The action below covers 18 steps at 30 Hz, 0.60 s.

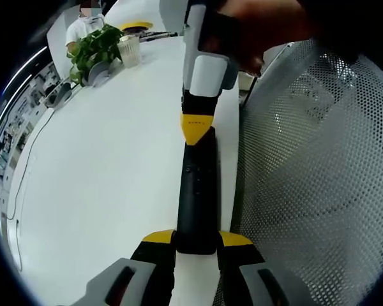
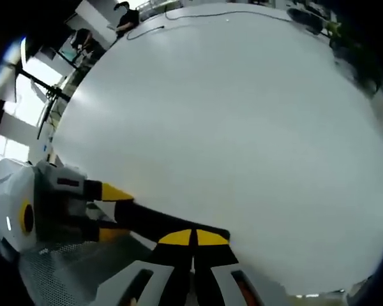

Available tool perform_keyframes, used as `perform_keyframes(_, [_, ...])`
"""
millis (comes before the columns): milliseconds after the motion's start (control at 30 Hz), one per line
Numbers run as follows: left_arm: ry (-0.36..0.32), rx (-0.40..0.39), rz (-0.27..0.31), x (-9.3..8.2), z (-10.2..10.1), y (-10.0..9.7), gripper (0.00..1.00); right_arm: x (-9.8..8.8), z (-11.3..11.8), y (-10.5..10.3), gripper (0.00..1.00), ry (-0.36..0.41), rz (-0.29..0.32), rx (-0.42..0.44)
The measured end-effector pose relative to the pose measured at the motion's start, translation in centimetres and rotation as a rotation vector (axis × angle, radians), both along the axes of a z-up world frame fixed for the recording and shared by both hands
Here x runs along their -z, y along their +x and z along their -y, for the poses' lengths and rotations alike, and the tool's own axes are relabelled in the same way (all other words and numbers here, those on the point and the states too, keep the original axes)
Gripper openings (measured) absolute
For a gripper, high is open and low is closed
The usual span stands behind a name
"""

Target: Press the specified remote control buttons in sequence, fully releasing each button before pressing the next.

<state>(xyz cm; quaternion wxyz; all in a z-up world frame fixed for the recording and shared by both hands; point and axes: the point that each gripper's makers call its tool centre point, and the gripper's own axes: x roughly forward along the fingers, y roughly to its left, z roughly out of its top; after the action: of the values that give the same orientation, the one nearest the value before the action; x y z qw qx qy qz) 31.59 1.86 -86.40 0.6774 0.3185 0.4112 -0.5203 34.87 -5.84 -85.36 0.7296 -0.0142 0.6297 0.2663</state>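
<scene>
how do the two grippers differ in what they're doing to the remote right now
The left gripper clamps the near end of the black remote between spread jaws, holding it over the white table. The right gripper has its jaws closed together into one tip, which sits on the remote's far end, pressing rather than gripping. Both have yellow-tipped black jaws.

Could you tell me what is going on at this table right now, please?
A person is working a black remote control with two handheld grippers. The left gripper clamps the remote's near end, holding it over the white table. The right gripper, jaws together, has its yellow tips on the remote's far end, apparently pressing a button.
</scene>
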Motion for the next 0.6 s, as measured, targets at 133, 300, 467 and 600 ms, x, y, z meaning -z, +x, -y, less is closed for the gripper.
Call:
perform_keyframes(133, [0.001,-0.001,-0.001,0.04,0.01,0.02,0.25,-0.10,-0.69,-0.08,0.00,0.038,-0.007,-0.001])
perform_keyframes(300, [0.001,-0.001,-0.001,0.08,0.05,0.04,0.25,0.15,-0.70,-0.01,0.00,0.024,-0.003,-0.016])
perform_keyframes(467, [0.003,-0.002,-0.002,0.12,0.05,0.04,0.25,0.23,-0.80,-0.10,0.00,0.019,0.000,-0.024])
perform_keyframes(600, [0.003,-0.004,-0.003,0.14,0.05,0.05,0.25,0.34,-0.80,0.00,0.00,0.014,0.007,-0.021])
